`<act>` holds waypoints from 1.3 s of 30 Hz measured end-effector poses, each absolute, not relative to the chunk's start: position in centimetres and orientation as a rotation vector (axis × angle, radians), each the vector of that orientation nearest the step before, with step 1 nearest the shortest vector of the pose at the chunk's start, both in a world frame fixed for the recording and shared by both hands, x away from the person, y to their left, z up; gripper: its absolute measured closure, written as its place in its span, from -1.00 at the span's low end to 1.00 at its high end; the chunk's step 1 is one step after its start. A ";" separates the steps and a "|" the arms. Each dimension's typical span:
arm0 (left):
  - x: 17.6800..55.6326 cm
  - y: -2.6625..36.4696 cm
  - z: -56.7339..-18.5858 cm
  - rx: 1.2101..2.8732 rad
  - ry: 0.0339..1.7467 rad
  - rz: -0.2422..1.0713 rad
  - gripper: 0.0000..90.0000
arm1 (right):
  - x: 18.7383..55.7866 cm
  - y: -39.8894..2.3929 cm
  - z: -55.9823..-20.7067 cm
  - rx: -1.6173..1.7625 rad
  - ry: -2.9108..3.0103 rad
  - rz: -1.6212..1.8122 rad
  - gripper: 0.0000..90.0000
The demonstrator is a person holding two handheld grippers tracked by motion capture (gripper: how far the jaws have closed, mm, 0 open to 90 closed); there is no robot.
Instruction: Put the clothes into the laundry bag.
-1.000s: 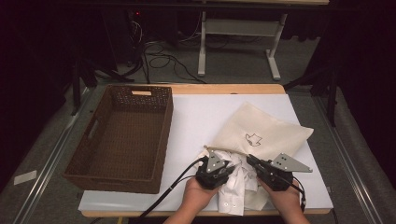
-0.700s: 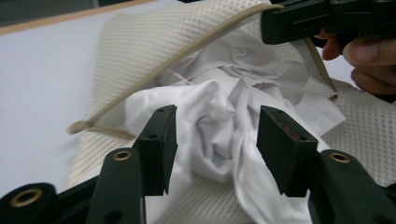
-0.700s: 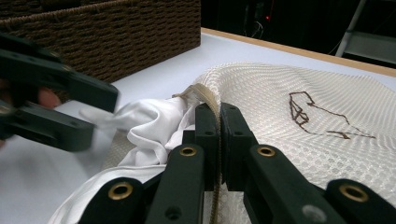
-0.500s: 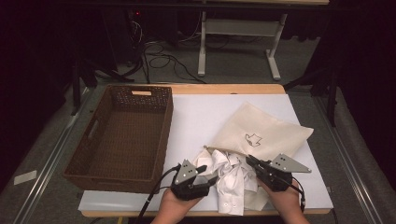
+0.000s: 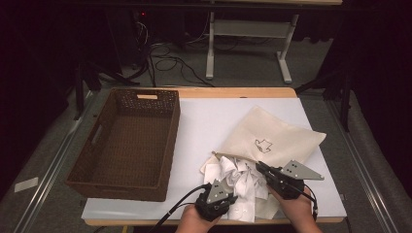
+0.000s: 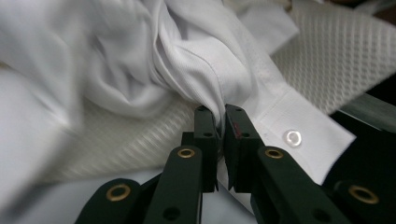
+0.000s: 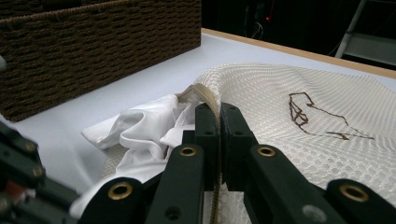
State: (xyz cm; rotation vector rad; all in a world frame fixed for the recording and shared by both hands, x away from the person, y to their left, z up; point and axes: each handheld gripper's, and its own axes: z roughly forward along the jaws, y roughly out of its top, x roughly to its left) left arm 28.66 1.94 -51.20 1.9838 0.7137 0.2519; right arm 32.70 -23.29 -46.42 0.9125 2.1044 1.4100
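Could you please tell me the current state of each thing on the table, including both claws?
Left claw: shut on white shirt.
Right claw: shut on mesh bag rim.
White shirt: crumpled, partly out of the bag.
Mesh bag: lying flat, mouth open.
Wicker basket: upright, empty.

The crumpled white cotton shirt (image 6: 196, 60) was smooth, finely ribbed cloth with a glossy pearl-like plastic button (image 6: 293, 137) on its cuff, and the cream mesh laundry bag (image 7: 299, 135) was a coarse, open honeycomb weave, matt, with a brown stitched outline on it. The dark brown rectangular wicker basket (image 5: 127, 145) was rough woven fibre, the white tabletop sheet (image 5: 209, 121) smooth and matt with a pale wood edge, and the jaws were matt black plastic with brass-coloured metal rivets.
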 end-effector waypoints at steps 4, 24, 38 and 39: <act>29.3 3.4 -48.9 1.911 0.724 0.364 0.89 | 32.7 -23.3 -46.4 0.915 2.103 1.410 0.97; 32.3 6.8 -51.6 1.956 1.025 0.381 -0.51 | 32.7 -23.2 -46.5 0.923 2.107 1.416 0.97; 32.3 6.4 -52.3 1.970 1.056 0.203 0.11 | 32.7 -23.3 -46.5 0.929 2.105 1.422 0.97; 32.1 6.3 -52.3 1.975 1.037 0.199 0.11 | 32.7 -23.3 -46.5 0.929 2.105 1.422 0.97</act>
